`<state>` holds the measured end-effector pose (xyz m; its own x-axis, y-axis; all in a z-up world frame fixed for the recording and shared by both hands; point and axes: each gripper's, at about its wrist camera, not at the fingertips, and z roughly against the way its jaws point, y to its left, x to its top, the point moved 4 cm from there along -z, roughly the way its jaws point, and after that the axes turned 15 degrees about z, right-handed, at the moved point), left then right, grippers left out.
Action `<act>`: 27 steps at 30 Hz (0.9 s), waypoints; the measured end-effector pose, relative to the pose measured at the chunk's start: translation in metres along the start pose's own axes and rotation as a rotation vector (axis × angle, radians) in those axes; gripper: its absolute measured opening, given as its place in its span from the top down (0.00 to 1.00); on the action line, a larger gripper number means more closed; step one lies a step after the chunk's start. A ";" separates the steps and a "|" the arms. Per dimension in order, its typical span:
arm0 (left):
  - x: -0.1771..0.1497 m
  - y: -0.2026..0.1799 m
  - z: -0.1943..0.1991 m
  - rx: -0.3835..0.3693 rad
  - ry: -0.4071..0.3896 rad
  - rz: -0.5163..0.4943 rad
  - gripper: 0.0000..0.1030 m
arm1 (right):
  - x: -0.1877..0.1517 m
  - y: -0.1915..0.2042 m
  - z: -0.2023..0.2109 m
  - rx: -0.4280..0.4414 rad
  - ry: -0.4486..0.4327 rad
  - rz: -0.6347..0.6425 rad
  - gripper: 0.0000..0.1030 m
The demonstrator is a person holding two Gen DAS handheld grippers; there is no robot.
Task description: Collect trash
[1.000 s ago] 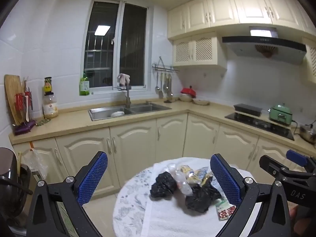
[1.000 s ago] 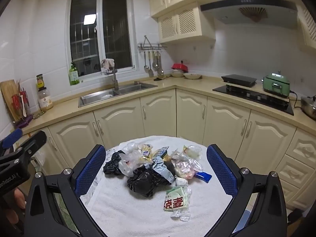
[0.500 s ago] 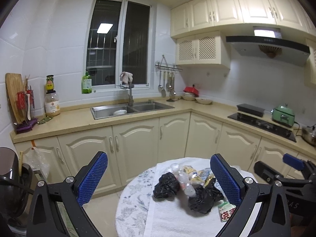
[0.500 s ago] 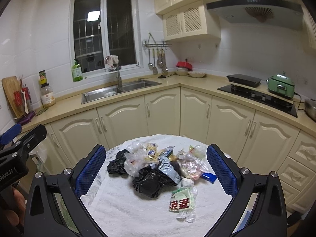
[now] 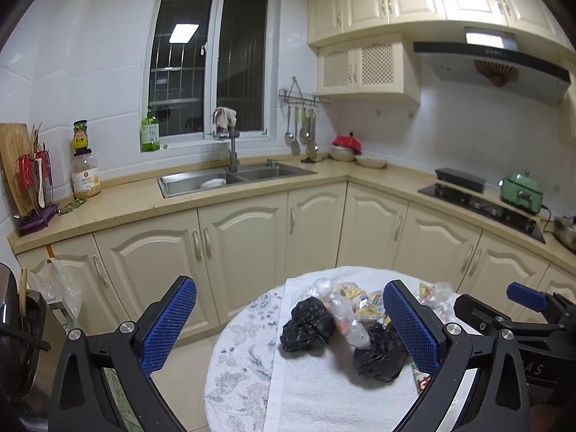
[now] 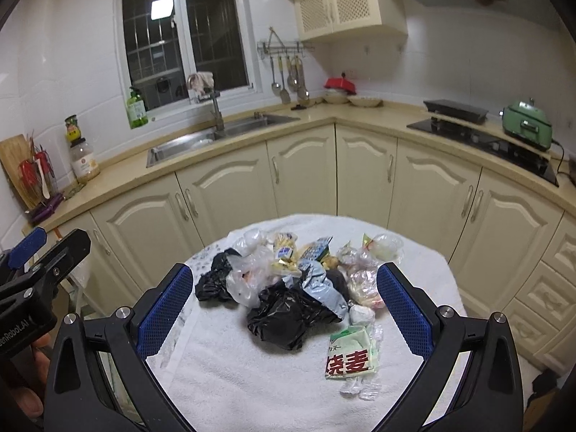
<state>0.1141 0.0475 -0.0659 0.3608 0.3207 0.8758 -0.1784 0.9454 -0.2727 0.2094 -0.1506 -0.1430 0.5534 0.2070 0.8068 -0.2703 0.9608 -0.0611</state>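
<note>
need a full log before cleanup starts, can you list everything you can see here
black bags: two, black, crumpled on the towel
clear bags: several, see-through, in the trash pile
snack wrappers: several, green, yellow and silver, in and beside the pile
towel: one, white, over the round table
round table: one, pale patterned top, in front of the cabinets
sink: one, steel, under the window
soap bottle: one, green, on the windowsill
jars: two, stacked, on the counter at the left
cooker: one, green, on the counter at the right
left gripper: open, blue fingers, above the table's edge
right gripper: open, blue fingers, either side of the pile
</note>
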 end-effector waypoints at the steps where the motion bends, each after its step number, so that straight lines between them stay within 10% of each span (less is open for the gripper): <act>1: -0.002 0.001 -0.007 -0.001 0.013 -0.002 0.01 | -0.002 0.000 -0.007 0.005 0.020 -0.001 0.00; 27: -0.047 0.006 -0.117 0.055 0.200 -0.031 0.01 | -0.057 -0.005 -0.119 0.126 0.260 -0.173 0.10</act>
<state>0.2034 0.0448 -0.1550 0.5408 0.3016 0.7852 -0.2117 0.9522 -0.2200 0.2732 -0.1452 -0.2583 0.7774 0.0984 0.6213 -0.2414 0.9587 0.1503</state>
